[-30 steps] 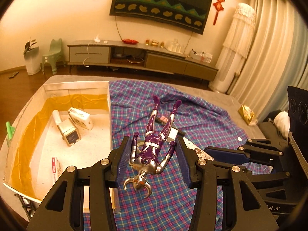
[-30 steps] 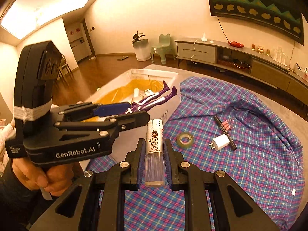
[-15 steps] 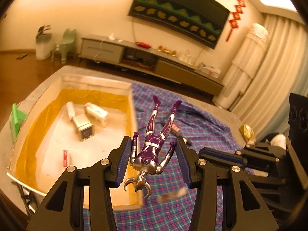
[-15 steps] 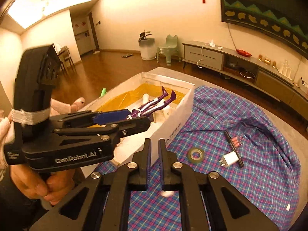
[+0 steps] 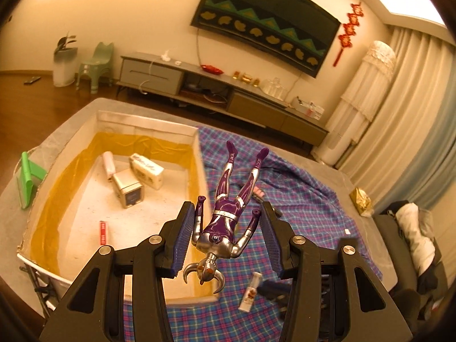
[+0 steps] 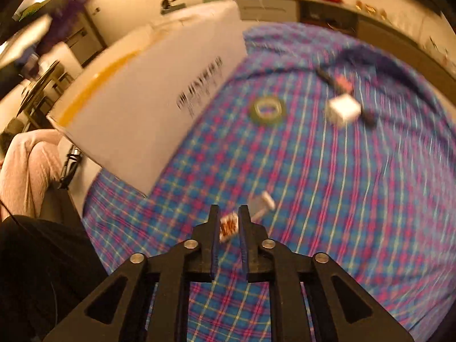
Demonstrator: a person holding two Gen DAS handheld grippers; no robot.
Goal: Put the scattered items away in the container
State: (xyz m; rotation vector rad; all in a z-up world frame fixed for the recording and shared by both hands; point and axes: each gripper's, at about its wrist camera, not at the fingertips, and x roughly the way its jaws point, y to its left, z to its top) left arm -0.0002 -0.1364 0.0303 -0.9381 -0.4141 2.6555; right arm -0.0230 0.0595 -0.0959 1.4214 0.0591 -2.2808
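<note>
Since a second ago the lighter (image 5: 250,293) has left the right gripper (image 6: 230,225) and lies flat on the plaid cloth (image 6: 327,199) near the box (image 5: 148,131), long axis slanting far-right. That gripper has dropped over it, jaws just reopening a little, straddling it loosely, likely to regrasp. The left gripper (image 5: 225,239) clenches the toy figure (image 5: 225,213) head-near, legs far, over the box's right wall.
</note>
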